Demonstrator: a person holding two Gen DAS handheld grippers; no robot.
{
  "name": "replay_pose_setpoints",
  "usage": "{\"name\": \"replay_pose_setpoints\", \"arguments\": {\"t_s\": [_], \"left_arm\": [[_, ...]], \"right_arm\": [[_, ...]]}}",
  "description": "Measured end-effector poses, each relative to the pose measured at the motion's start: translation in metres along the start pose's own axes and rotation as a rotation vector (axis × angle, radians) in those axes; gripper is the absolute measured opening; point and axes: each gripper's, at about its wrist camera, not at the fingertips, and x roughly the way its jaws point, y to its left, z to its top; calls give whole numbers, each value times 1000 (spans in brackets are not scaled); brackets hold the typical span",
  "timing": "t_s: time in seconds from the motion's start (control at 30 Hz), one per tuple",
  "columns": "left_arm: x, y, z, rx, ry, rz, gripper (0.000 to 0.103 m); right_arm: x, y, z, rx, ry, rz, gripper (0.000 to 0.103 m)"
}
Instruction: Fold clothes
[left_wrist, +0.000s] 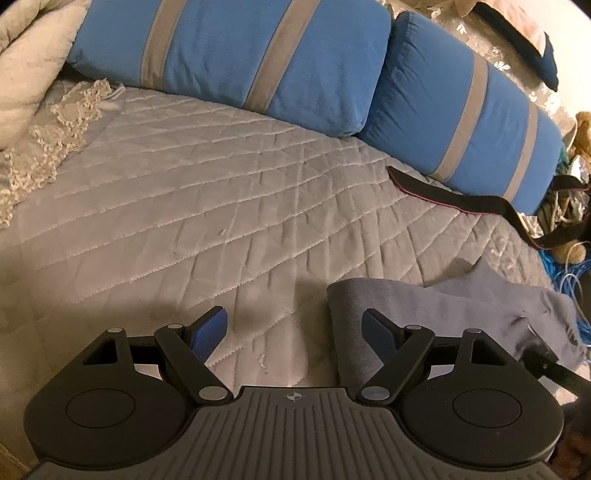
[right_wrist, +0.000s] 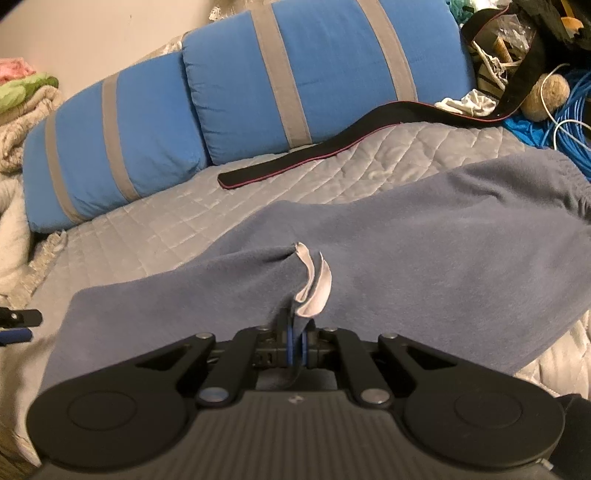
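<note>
Right hand-held gripper is pinching an edge of the blue-grey fleece garment, its blue pads pressed together on the cloth, with a pale inner layer or lining curling up just beyond the fingertips. Left hand-held gripper is hanging over the bed's grey quilted cover with its jaws spread wide and nothing between them; its right-side finger is sitting over the near end of the same garment, though contact cannot be judged.

Garment is lying across the near right part of the bed, spread in a long, loosely flattened band running from the gripped edge toward the bed's right side, where it is bunching near a tangle of blue cable. Two blue cushions with grey stripes are lining the far side, and a black strap with a red edge is lying on the cover between cushions and garment, apart from both.

Judging by this, the work is at an early stage: one edge is being held and no clean fold is showing yet. Next move seems to call for the free left hand-held gripper to close on a matching edge or corner, so both can lift and carry the cloth over itself evenly; a single grip risks dragging and twisting the fleece.

No brand, label or readable writing is showing anywhere; only a small crosshair mark is sitting on the left gripper body.
</note>
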Motion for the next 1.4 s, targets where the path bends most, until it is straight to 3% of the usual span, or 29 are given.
{"name": "replay_pose_setpoints", "arguments": {"t_s": [0.2, 0.47, 0.53, 0.6, 0.67, 0.7, 0.8, 1.17, 1.4], "left_arm": [[1, -2, -2, 7, 3, 0, 79], [4, -4, -4, 7, 16, -25, 79], [5, -3, -5, -7, 24, -42, 79], [8, 1, -6, -45, 42, -81, 79], [11, 4, -7, -87, 63, -125, 79], [13, 6, -8, -111, 77, -152, 79], [22, 12, -11, -185, 126, -240, 79], [53, 39, -25, -468, 233, -515, 78], [73, 34, -29, -496, 328, -612, 76]], "right_arm": [[-2, 3, -2, -29, -18, -95, 5], [1, 3, -2, -38, -5, -113, 6], [2, 3, -2, -40, -3, -131, 23], [2, 3, -2, -39, -20, -159, 64], [0, 4, -1, -39, -45, -170, 92], [-3, 4, -1, -40, -69, -158, 97], [-6, 4, 0, -33, -93, -133, 103], [-16, -1, 1, 21, -153, 3, 103], [-21, 4, -1, -3, -181, 53, 103]]}}
